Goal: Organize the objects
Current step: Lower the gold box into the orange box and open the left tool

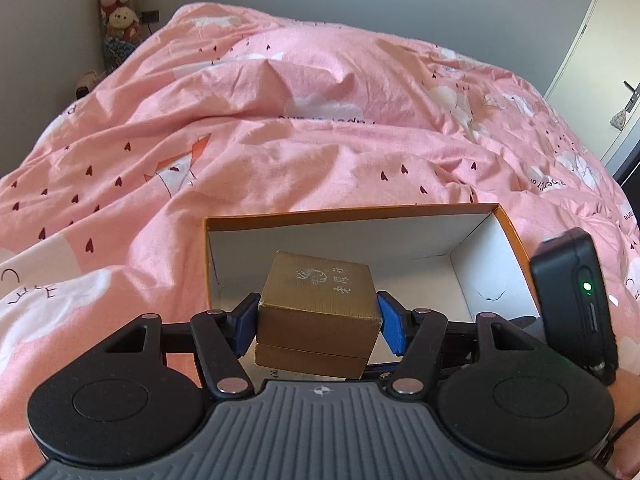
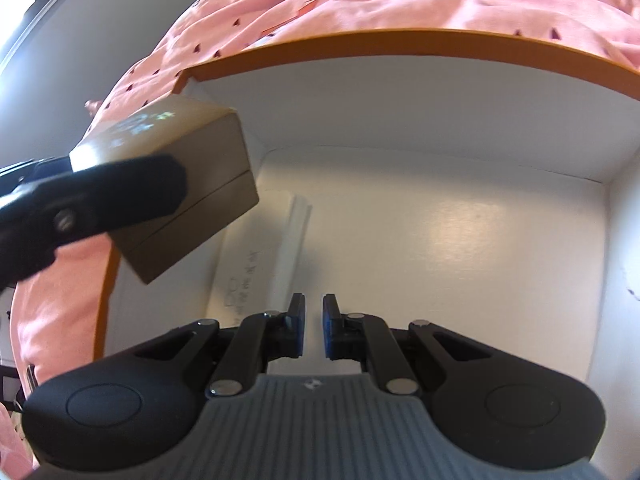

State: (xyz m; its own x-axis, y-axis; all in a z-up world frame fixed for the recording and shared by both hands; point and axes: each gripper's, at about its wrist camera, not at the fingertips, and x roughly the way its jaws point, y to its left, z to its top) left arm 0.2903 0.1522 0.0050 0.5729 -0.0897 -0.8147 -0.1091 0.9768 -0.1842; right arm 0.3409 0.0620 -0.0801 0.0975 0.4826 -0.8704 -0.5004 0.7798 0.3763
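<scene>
Currently the left gripper (image 1: 318, 322) holds the small gold box (image 1: 318, 306), its blue pads (image 1: 390, 326) pressed on two opposite side walls, jaws spread fairly wide to span it. In the left wrist view the gold box sits at lower centre of frame, over the near-left part of the open orange-rimmed carton (image 1: 508, 224), which lies on the pink bedcover (image 1: 280, 152). The right gripper (image 2: 314, 330), bottom centre of its own view, is closed down to a narrow slit with nothing between the pads; it hangs over the carton's white floor (image 2: 460, 248).

Handling, as judged: the gold box looks like stiff paperboard with a separate lid (seam visible low on the side), probably light. The surface may be a little slick. Grip on flat side walls across the lid seam seems sound; squeezing hard could dent it.
</scene>
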